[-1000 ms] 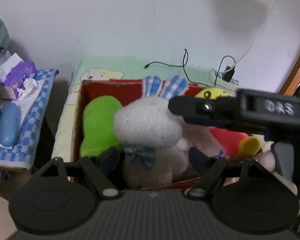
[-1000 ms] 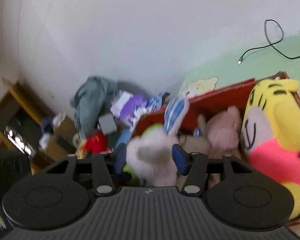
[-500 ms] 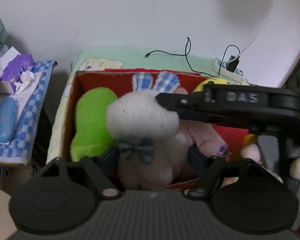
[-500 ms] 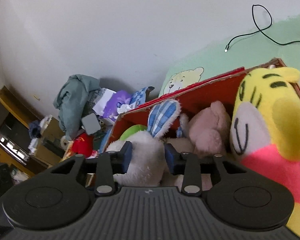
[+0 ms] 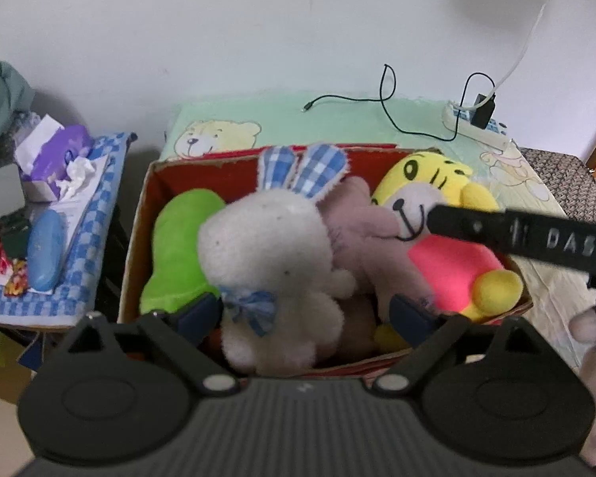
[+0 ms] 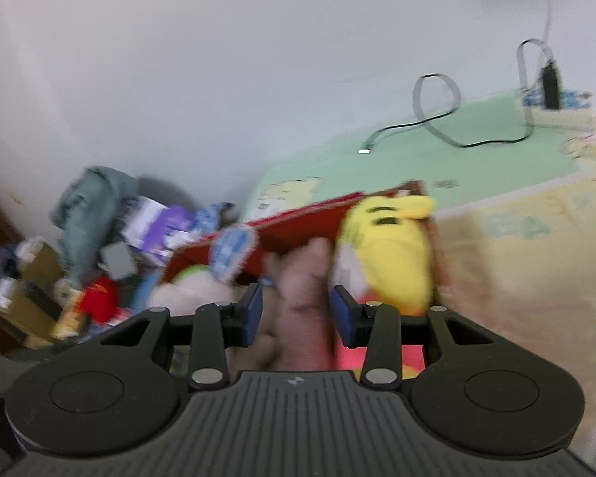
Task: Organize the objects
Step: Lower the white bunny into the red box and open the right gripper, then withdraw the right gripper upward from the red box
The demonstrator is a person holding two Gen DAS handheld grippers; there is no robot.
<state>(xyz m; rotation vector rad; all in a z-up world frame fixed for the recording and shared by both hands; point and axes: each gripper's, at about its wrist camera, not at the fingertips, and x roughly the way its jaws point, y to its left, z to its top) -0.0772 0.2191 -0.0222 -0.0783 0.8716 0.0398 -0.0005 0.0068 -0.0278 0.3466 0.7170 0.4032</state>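
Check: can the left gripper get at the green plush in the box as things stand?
Probably not directly. The white bunny sits between the open left gripper's fingers, and the green plush lies beside it, low against the box wall. Shifting left past the bunny looks necessary.

I am in a home, in what looks like a child's bedroom. Below me a cardboard box (image 5: 139, 234) is packed with plush toys (image 5: 270, 254), and it sits on a pastel sheet printed with a cartoon bear (image 5: 218, 139). A power strip (image 5: 476, 129) with a charger cable (image 5: 389, 111) lies by the plain white wall. Beside the bed, a checked cloth (image 5: 83, 238) carries a tissue box (image 5: 55, 159) and household clutter.
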